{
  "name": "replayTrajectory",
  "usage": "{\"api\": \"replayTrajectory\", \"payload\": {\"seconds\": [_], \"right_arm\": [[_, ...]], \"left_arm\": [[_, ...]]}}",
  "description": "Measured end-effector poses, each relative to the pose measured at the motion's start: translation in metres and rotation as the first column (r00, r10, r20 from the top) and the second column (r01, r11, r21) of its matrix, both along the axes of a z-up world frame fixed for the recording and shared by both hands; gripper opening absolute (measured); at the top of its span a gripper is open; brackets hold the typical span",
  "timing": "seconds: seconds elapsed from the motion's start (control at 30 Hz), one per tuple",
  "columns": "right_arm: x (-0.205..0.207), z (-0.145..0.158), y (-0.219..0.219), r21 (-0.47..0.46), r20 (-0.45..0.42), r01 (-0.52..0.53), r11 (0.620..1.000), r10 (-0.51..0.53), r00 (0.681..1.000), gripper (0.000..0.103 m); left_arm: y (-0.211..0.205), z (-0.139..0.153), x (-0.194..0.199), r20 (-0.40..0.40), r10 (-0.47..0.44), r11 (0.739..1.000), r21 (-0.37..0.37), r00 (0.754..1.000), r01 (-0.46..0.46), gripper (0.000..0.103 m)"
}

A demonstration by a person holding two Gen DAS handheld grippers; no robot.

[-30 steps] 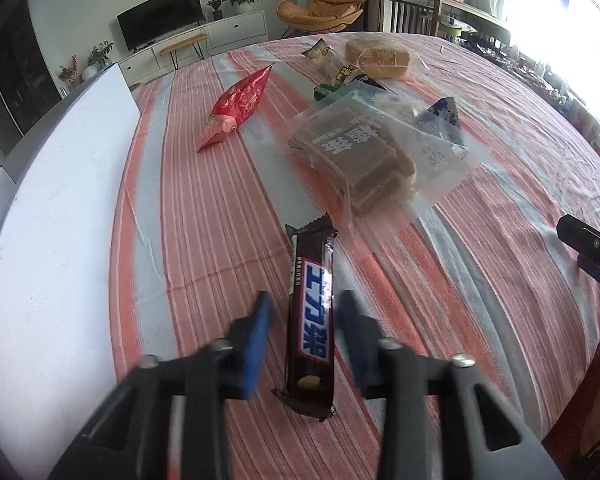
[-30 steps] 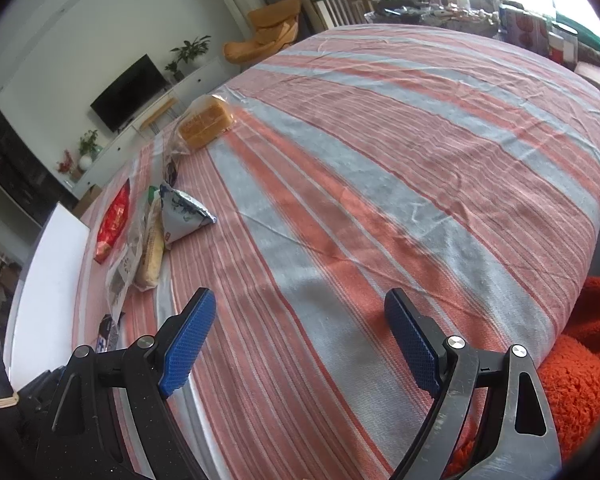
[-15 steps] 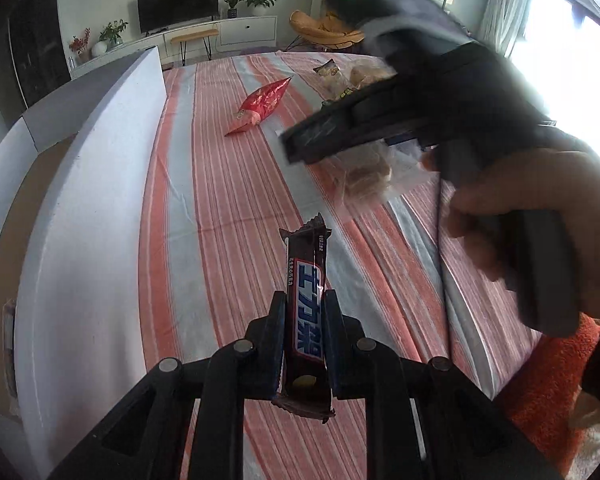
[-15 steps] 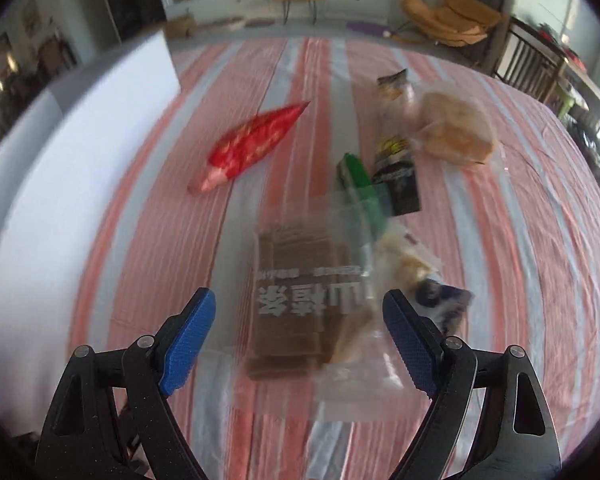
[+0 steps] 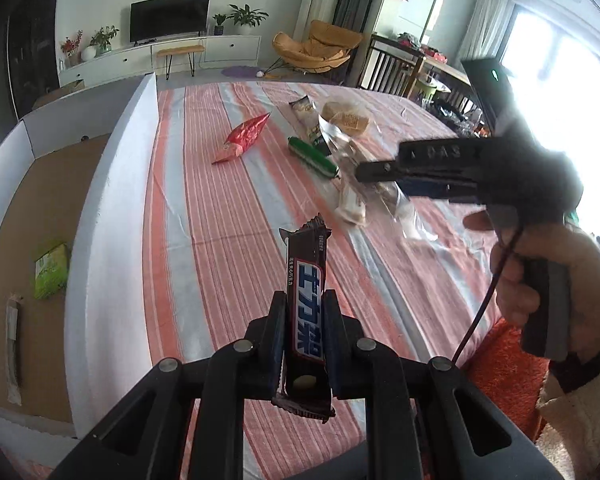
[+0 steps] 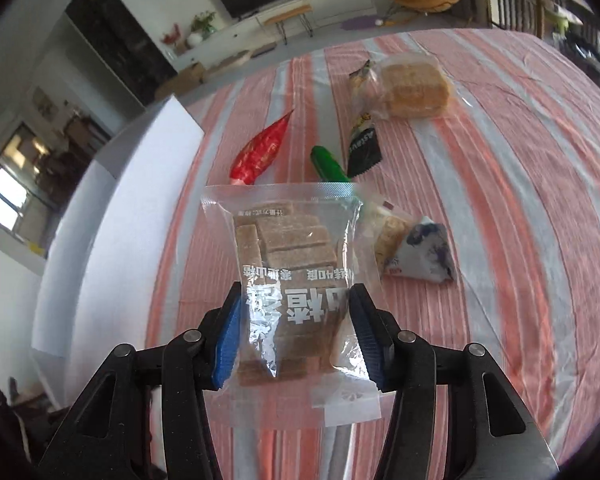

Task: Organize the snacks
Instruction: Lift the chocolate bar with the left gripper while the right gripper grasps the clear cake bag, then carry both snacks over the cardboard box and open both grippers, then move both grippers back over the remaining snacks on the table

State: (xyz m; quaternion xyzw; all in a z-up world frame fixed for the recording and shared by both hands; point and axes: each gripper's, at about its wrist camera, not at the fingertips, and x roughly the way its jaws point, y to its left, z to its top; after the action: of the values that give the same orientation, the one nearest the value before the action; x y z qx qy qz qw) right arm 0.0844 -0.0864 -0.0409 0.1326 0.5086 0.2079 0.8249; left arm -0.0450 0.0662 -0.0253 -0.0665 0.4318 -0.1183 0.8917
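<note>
Two snacks are off the cloth at once. Nearest, the left gripper (image 5: 304, 344) pinches a dark chocolate bar (image 5: 306, 312) tight between its pads, the bar standing upright, lifted clear of the striped tablecloth (image 5: 236, 216). The right gripper (image 6: 296, 328) has a clear bag of brown cakes (image 6: 296, 264) between its blue pads (image 6: 226, 344); its jaws are closing, and both pads already look pressed against the bag's sides, with the bag raised off the table. A hand (image 5: 540, 280) wraps the right gripper's handle.

Beside the table on the left stands a white-walled cardboard box (image 5: 112, 200). Two items lie on its floor: a green packet (image 5: 52, 270) and a long pale wrapped stick (image 5: 14, 348). So, I'd judge, sorting has begun but is far from over.

Left behind on the cloth, going farther out: a blue-and-white pouch (image 6: 424, 252) touching a pale biscuit pack (image 6: 388, 232), then a green tube (image 6: 328, 166), a black sachet (image 6: 364, 146) and a red foil packet (image 6: 260, 152), and farthest, a bagged loaf (image 6: 414, 90). Six pieces by my count remain to be gathered, plus the two now in the air, which presumably go into the box.
</note>
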Motion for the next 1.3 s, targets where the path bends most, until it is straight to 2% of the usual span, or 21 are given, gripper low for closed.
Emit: {"api": "replayTrajectory", "payload": {"seconds": [0.07, 0.17, 0.3, 0.37, 0.43, 0.6, 0.77, 0.93, 1.0, 1.03, 1.07, 1.1, 1.13, 1.17, 1.23, 1.3], "right_arm": [[-0.01, 0.004, -0.002, 0.018, 0.001, 0.003, 1.0, -0.003, 1.0, 0.054], [-0.029, 0.023, 0.017, 0.068, 0.035, -0.048, 0.997, 0.046, 0.998, 0.054], [-0.041, 0.063, 0.06, 0.146, 0.111, -0.124, 0.982, 0.108, 0.988, 0.054], [-0.051, 0.084, 0.08, 0.178, 0.155, -0.167, 0.97, 0.14, 0.978, 0.054], [-0.059, 0.104, 0.1, 0.184, 0.198, -0.206, 0.961, 0.168, 0.966, 0.054], [-0.073, 0.137, 0.154, 0.215, 0.247, -0.315, 0.924, 0.261, 0.933, 0.054], [-0.077, 0.135, 0.209, 0.212, 0.238, -0.398, 0.893, 0.348, 0.907, 0.054], [-0.076, 0.108, 0.254, 0.194, 0.216, -0.453, 0.87, 0.412, 0.885, 0.055], [-0.07, 0.097, 0.267, 0.139, 0.195, -0.435, 0.89, 0.406, 0.893, 0.06], [-0.068, 0.093, 0.266, 0.12, 0.193, -0.412, 0.903, 0.386, 0.902, 0.064], [-0.066, 0.09, 0.261, 0.115, 0.201, -0.397, 0.911, 0.37, 0.907, 0.071], [-0.063, 0.088, 0.253, 0.104, 0.215, -0.382, 0.918, 0.354, 0.91, 0.071], [-0.062, 0.085, 0.244, 0.084, 0.228, -0.365, 0.927, 0.339, 0.913, 0.071], [-0.06, 0.083, 0.235, 0.06, 0.237, -0.345, 0.937, 0.322, 0.916, 0.072], [-0.059, 0.079, 0.211, 0.027, 0.25, -0.295, 0.955, 0.28, 0.927, 0.072], [-0.055, 0.069, 0.178, -0.023, 0.259, -0.225, 0.974, 0.223, 0.94, 0.074]], "left_arm": [[0.007, 0.016, -0.003, 0.019, 0.006, 0.999, -0.042, 1.0, -0.005, 0.017], [0.027, 0.044, -0.01, 0.064, 0.031, 0.995, -0.101, 0.997, -0.024, 0.017], [0.073, 0.077, -0.023, 0.126, 0.125, 0.986, -0.13, 0.984, -0.109, 0.017], [0.104, 0.085, -0.024, 0.144, 0.197, 0.975, -0.133, 0.97, -0.178, 0.017], [0.136, 0.089, -0.026, 0.162, 0.273, 0.96, -0.104, 0.948, -0.259, 0.017], [0.201, 0.078, -0.029, 0.146, 0.423, 0.906, -0.055, 0.894, -0.419, 0.017], [0.238, 0.06, -0.03, 0.123, 0.505, 0.862, -0.025, 0.854, -0.506, 0.017], [0.257, 0.047, -0.036, 0.125, 0.559, 0.821, 0.054, 0.819, -0.569, 0.017], [0.26, 0.038, -0.034, 0.125, 0.587, 0.792, 0.114, 0.8, -0.6, 0.018], [0.261, 0.035, -0.033, 0.126, 0.605, 0.773, 0.145, 0.787, -0.617, 0.02], [0.262, 0.031, -0.032, 0.129, 0.622, 0.754, 0.169, 0.772, -0.635, 0.028], [0.261, 0.028, -0.031, 0.132, 0.636, 0.738, 0.185, 0.76, -0.649, 0.038], [0.261, 0.025, -0.032, 0.135, 0.643, 0.729, 0.19, 0.753, -0.657, 0.064], [0.259, 0.024, -0.033, 0.146, 0.649, 0.722, 0.189, 0.746, -0.666, 0.086], [0.25, 0.026, -0.036, 0.189, 0.646, 0.719, 0.174, 0.739, -0.673, 0.091], [0.24, 0.028, -0.033, 0.195, 0.613, 0.752, 0.154, 0.765, -0.641, 0.091]]}}
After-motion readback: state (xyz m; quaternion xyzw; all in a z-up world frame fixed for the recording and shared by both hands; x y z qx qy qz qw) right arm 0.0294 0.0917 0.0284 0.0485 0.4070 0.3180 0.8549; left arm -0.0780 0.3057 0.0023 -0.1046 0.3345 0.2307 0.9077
